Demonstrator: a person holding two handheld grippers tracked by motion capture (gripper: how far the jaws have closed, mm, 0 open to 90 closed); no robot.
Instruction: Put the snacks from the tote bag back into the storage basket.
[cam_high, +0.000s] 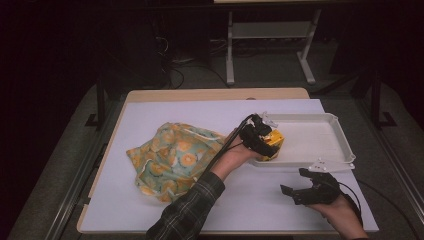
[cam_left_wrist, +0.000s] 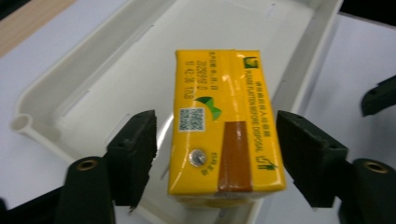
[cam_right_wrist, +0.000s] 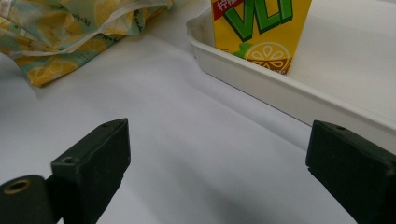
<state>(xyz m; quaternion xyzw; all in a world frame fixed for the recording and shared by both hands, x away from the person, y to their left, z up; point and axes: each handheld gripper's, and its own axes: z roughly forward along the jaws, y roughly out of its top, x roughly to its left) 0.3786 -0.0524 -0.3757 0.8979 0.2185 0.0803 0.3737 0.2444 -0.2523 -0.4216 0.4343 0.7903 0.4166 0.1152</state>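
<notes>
The yellow drink carton (cam_left_wrist: 227, 126) was seen upright in the white tray (cam_left_wrist: 70, 98), at its near-left corner, straddled untouched by the spread-open left gripper (cam_left_wrist: 217, 154), its long axis toward twelve o'clock.

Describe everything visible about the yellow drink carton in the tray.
The yellow cardboard drink carton is a small rectangular box standing upright in the near left corner of the white plastic tray. Its top carries printed text, a QR code, a green logo, a foil straw hole and a brown strip. The front shows green lettering and a lemon slice. The left tongs straddle it with jaws open, gaps on both sides; it looks undented.
</notes>
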